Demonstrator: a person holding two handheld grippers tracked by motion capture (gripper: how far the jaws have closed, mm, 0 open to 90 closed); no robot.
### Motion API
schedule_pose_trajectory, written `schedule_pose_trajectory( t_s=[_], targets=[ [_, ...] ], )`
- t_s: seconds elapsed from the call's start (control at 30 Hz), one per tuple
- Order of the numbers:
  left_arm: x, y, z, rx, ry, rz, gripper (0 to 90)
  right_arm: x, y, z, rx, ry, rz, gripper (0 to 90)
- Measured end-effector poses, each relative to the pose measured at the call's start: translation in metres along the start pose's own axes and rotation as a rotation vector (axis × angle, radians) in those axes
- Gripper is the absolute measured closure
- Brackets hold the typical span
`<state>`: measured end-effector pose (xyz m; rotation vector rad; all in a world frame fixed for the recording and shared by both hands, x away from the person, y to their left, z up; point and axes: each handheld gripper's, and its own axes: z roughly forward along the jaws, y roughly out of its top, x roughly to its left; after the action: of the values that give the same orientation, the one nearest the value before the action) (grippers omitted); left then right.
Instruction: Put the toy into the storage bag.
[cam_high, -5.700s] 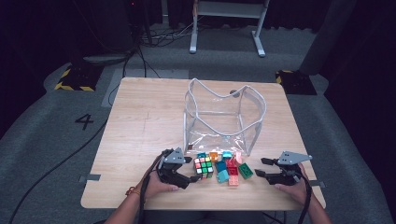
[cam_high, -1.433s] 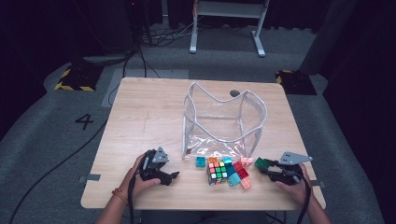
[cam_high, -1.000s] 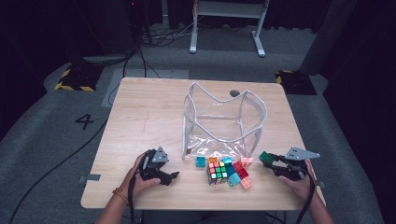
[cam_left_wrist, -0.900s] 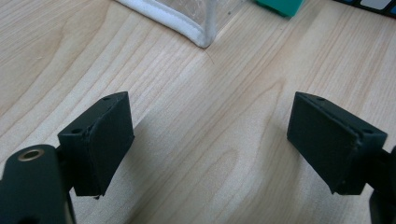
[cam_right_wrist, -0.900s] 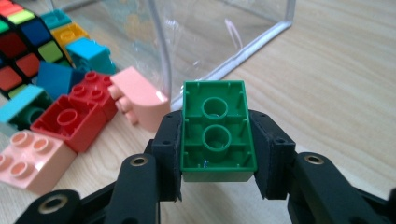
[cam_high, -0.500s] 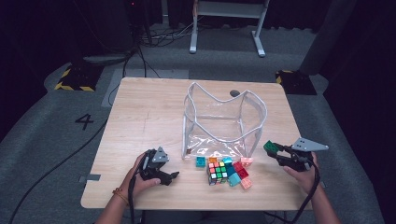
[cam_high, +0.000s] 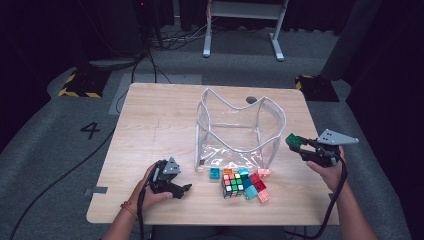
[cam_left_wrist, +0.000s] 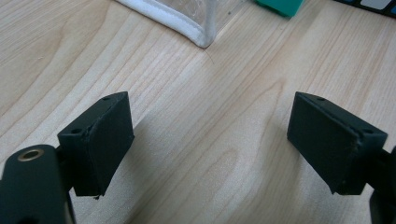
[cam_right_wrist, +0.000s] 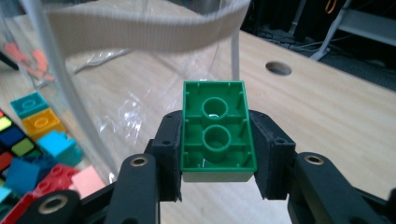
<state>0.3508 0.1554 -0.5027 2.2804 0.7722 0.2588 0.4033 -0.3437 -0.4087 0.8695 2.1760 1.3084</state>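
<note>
So we have one green brick (cam_right_wrist: 218, 131) clamped between the jaws of our right gripper (cam_high: 306, 148), its hollow underside facing the camera, lifted off the table (cam_high: 160, 120). Just ahead of the jaws and a little above them runs the white rim of the clear bag (cam_high: 239, 131), so the brick is beside the bag's wall, not yet over its mouth. We judge the job to be filling that bag, and it looks barely begun: nothing solid is plain inside it. Down to the gripper's left lie the rest: a puzzle cube (cam_high: 231, 184) with teal, orange, red and pink bricks (cam_high: 257, 185) crowded round it. Our left gripper (cam_high: 176, 188) rests low on the wood, jaws spread wide and empty, with the bag's corner ahead of it and a teal brick (cam_high: 214, 173) beyond.
</note>
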Motion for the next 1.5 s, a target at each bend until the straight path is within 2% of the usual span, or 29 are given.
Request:
schedule_pose_trajectory(
  t_s=[0.1,0.2,0.23,0.33,0.57,0.73,0.8,0.9,0.93,1.03,1.07,1.17,1.27,1.5],
  targets=[
    [0.0,0.0,0.0,0.0,0.0,0.0,14.6,-0.003,0.009,0.0,-0.002,-0.009,-0.02,59.0],
    [0.0,0.0,0.0,-0.001,0.0,-0.001,14.6,-0.008,0.029,-0.001,-0.014,-0.025,-0.051,59.0],
    [0.0,0.0,0.0,-0.001,0.0,-0.001,14.6,-0.008,0.029,-0.001,-0.014,-0.025,-0.051,59.0],
    [0.0,0.0,0.0,-0.001,0.0,-0.001,14.6,-0.016,0.048,-0.003,-0.043,-0.027,-0.052,59.0],
    [0.0,0.0,0.0,0.0,0.0,0.0,14.6,-0.026,0.074,0.004,-0.056,-0.039,-0.067,59.0],
    [0.0,0.0,0.0,-0.001,0.0,-0.001,14.6,-0.036,0.091,0.01,-0.074,-0.005,-0.055,59.0],
    [0.0,0.0,0.0,-0.001,0.0,-0.002,14.6,-0.04,0.095,0.013,-0.085,0.014,-0.032,59.0],
    [0.0,0.0,0.0,0.0,0.0,0.0,14.6,-0.043,0.102,0.018,-0.083,0.013,-0.037,59.0],
    [0.0,0.0,0.0,-0.001,0.0,-0.001,14.6,-0.043,0.105,0.019,-0.079,0.012,-0.03,59.0],
    [0.0,0.0,0.0,-0.001,0.0,-0.001,14.6,-0.044,0.112,0.022,-0.079,0.014,-0.06,59.0],
    [0.0,0.0,0.0,-0.001,0.0,-0.001,14.6,-0.044,0.115,0.022,-0.079,0.023,-0.051,59.0],
    [0.0,0.0,0.0,-0.001,0.0,0.0,14.6,-0.043,0.122,0.025,-0.087,0.039,-0.069,59.0],
    [0.0,0.0,0.0,-0.001,0.0,0.0,14.6,-0.038,0.129,0.028,-0.079,0.066,-0.082,59.0],
    [0.0,0.001,0.001,-0.001,0.003,0.001,14.0,-0.02,0.139,0.039,-0.058,0.144,-0.147,59.0]
  ],
)
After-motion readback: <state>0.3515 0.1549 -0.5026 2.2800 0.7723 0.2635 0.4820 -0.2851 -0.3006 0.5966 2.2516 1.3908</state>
